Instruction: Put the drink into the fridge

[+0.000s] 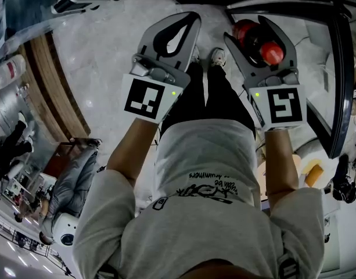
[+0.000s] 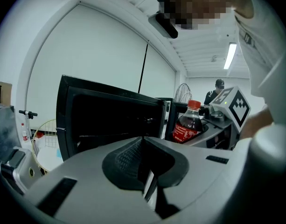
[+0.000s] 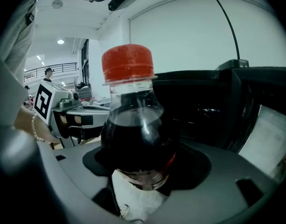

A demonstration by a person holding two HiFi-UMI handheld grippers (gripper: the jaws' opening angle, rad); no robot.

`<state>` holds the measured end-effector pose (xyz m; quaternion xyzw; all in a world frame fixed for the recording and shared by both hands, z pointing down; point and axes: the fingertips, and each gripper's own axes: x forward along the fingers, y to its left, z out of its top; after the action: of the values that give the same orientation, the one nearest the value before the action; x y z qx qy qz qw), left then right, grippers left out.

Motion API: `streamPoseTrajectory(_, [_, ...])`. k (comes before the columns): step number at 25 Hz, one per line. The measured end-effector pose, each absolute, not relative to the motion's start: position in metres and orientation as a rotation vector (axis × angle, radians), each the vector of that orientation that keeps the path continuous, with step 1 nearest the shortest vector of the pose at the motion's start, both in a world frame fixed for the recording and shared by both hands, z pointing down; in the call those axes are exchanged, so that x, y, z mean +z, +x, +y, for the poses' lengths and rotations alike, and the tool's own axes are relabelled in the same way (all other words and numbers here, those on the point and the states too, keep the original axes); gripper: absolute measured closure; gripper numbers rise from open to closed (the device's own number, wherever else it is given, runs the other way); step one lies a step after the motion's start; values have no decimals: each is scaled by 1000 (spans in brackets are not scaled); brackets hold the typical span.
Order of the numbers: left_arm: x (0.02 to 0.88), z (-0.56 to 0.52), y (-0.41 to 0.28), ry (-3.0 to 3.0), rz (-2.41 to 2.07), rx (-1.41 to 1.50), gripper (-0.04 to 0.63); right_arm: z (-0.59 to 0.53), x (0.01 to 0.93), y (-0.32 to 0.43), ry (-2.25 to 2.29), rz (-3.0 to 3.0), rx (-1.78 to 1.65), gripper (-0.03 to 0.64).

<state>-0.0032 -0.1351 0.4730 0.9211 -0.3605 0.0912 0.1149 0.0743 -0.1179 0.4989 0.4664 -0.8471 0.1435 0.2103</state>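
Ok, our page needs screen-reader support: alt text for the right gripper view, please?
A red-capped bottle of dark drink stands upright in the middle of the frame, clamped between the grey fingers of the right gripper. Behind it is a black fridge.

A dark cola bottle (image 3: 131, 125) with a red cap is held upright in the jaws of the right gripper (image 1: 260, 42), near the black fridge (image 3: 212, 111)
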Motion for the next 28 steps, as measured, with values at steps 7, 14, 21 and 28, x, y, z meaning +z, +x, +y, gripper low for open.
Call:
streamPoseTrajectory(7, [488, -143, -4, 2687, -1045, 278, 571, -133, 517, 76, 1306, -2344, 421, 298])
streamPoseTrajectory(14, [508, -161, -3, 2684, -1051, 306, 571, -156, 538, 79, 1315, -2314, 444, 298])
streamPoseTrajectory(21, [520, -177, 2, 2700, -1060, 303, 571, -176, 562, 81, 1334, -2303, 461, 298])
streamPoseTrajectory(28, [522, -191, 8, 2713, -1066, 300, 571, -197, 575, 82, 1343, -2295, 449, 298])
